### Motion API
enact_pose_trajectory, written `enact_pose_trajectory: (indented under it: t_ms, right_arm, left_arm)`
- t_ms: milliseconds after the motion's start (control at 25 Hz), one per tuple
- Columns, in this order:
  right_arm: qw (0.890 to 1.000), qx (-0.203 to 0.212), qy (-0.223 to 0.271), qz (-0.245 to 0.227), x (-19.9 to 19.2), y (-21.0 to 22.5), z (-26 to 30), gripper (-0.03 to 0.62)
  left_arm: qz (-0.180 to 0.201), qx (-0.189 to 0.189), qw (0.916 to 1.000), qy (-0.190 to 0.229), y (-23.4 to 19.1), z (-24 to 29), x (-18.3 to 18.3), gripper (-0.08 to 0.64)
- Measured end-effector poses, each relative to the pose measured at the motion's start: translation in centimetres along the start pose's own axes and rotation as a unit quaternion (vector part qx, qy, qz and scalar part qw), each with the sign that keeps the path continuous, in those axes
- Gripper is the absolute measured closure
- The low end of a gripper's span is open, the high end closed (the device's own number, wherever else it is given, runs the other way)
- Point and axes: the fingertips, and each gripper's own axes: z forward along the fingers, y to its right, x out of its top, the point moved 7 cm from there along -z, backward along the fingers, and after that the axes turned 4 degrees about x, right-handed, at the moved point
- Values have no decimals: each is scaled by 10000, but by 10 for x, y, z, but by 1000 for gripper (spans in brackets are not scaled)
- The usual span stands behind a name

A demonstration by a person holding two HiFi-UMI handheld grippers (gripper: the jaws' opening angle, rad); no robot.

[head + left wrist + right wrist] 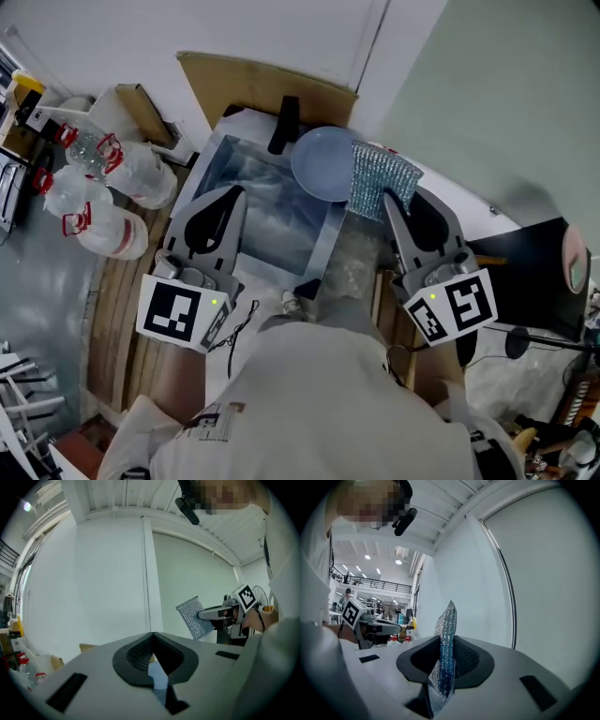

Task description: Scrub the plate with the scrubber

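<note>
The plate (319, 161), a pale blue round dish, sits at the far right corner of the steel sink (267, 225), ahead of both pairs of jaws and between them in the head view. It is apart from the left gripper (236, 195) and just left of the right gripper (387, 197). The scrubber (382, 176), a silver mesh sheet, overlaps the plate's right rim in the head view; whether the two touch cannot be told. The right gripper's jaws are clamped on the lower edge of the scrubber (446, 639), which stands upright out of the jaws and rises past their tips. The left gripper's jaws (152, 635) are closed tip to tip and hold nothing; a pale blue sliver shows through the gap behind the tips, but what it is cannot be made out. From the left gripper view, the right gripper (206, 615) is seen to the right, level, with the scrubber (194, 617) projecting from it. A black upright fitting (284, 122) stands at the sink's far edge, just left of the plate. Beyond the sink a cardboard sheet (253, 80) leans against the white wall. Well to the left of the left jaws lie clear plastic bottles (103, 187) with red handles.
</note>
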Motion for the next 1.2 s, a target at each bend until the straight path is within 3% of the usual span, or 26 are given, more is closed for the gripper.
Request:
enact_pose_trajectory:
  t_ms: [280, 480, 760, 800, 920, 1080, 1200]
  right_arm:
    - [9995, 233, -134, 139, -13, 27, 20, 488]
    - [9970, 627, -298, 331, -21, 53, 35, 488]
    - [9944, 662, -503, 651, -48, 99, 65, 488]
    - [9938, 700, -567, 650, -53, 104, 72, 488]
    - [9920, 815, -724, 636, -67, 116, 93, 488]
    - [9902, 884, -888, 611, -86, 129, 125, 488]
    - [9872, 949, -1121, 622, -111, 135, 148, 488]
  left_arm:
    - [-171, 141, 9998, 21, -1, 25, -4, 543]
    - [-383, 378, 9984, -187, 5, 45, -11, 543]
    - [-544, 576, 9962, -373, 9, 91, -26, 538]
    - [-666, 564, 9953, -421, 8, 99, -31, 527]
    - [-930, 460, 9923, -675, 2, 124, -49, 392]
    - [-1166, 401, 9863, -1094, -6, 156, -86, 379]
    - [-1503, 445, 9767, -1469, -12, 175, -121, 363]
